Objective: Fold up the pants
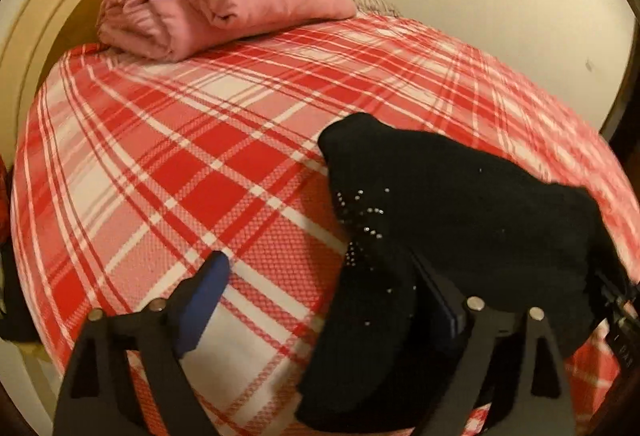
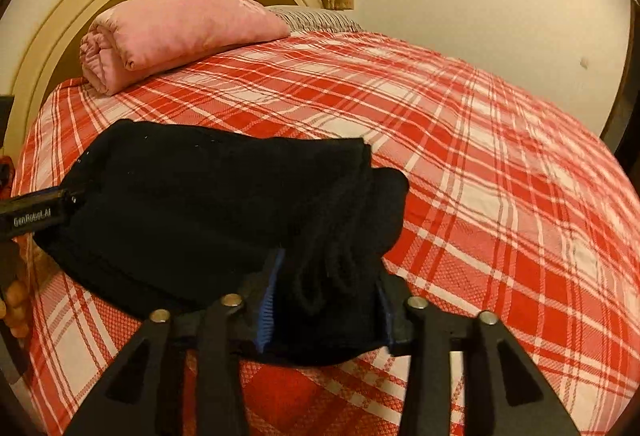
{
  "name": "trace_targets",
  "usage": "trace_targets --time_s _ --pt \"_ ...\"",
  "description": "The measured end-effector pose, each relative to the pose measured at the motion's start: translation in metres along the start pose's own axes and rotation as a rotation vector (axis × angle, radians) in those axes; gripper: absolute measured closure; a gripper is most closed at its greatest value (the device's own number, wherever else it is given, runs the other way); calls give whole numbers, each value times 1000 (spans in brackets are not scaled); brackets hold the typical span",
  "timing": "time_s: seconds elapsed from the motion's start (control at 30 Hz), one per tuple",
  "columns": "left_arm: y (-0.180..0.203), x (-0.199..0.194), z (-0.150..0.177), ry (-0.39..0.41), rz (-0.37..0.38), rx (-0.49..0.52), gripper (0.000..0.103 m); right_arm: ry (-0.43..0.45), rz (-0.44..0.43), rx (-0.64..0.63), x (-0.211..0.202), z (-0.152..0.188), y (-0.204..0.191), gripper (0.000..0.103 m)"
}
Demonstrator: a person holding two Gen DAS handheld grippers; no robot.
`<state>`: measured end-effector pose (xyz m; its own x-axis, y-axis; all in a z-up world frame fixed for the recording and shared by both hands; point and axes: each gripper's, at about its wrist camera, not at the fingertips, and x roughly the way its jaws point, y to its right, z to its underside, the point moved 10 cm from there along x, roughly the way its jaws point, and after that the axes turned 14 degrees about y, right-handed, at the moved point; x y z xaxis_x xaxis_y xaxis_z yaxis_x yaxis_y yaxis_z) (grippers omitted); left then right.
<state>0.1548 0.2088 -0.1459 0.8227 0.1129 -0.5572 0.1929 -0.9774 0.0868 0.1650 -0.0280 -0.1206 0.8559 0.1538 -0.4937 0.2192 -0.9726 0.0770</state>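
Black pants (image 2: 208, 203) lie bunched on the bed (image 2: 480, 175). The right claw (image 2: 324, 300) pinches their near fold. The left claw (image 1: 320, 300) gapes wide, pants draped over its right finger.

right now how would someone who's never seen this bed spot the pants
Start at the bed with its red-and-white plaid cover. The pants are the black bundle lying near its front edge, far from the headboard. Unlike the rolled pink blanket, they are dark and sit between both grippers.
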Motion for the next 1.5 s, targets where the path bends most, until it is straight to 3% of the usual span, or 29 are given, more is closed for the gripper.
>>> trace_targets --time_s 0.1,0.27,0.4,0.53,0.57,0.67,0.73,0.87,0.93,1.03,1.13,1.2,1.3,1.5 --pt "-6 2 2 -3 -23 -23 0 8 -4 44 -5 1 7 42" --pt "-7 -1 4 17 -3 -35 0 62 12 66 -32 -1 18 42" --pt "-19 -13 9 1 28 -84 0 175 130 30 -68 -16 29 42" --pt "-35 -28 18 -25 48 -154 0 260 97 -27 -83 -40 7 42" --pt "-39 -32 19 -34 45 -170 0 260 81 -36 -82 -43 0 44" --pt "-47 -44 14 -31 13 -166 0 226 13 -69 -68 -43 -24 63" --pt "-50 -52 5 5 -24 -129 0 178 8 -90 -54 -32 -30 63" --pt "-37 -61 -18 79 -9 -27 0 32 -11 -10 -25 6 -24 63" --pt "-33 -57 -22 76 -29 29 0 35 -15 12 -25 6 -21 63" --pt "-21 -46 -14 38 0 69 0 34 -14 9 -23 8 -21 63" --pt "-21 -23 -8 6 -61 144 4 35 -9 0 -24 10 -23 63" --pt "-27 -4 -2 -49 -87 124 2 34 -12 1 -25 10 -25 63" --pt "-38 12 -6 -78 -90 12 0 21 -14 -1 -18 10 -24 63" --pt "-37 22 -9 -112 -73 -1 0 18 1 -29 -14 10 -26 61"
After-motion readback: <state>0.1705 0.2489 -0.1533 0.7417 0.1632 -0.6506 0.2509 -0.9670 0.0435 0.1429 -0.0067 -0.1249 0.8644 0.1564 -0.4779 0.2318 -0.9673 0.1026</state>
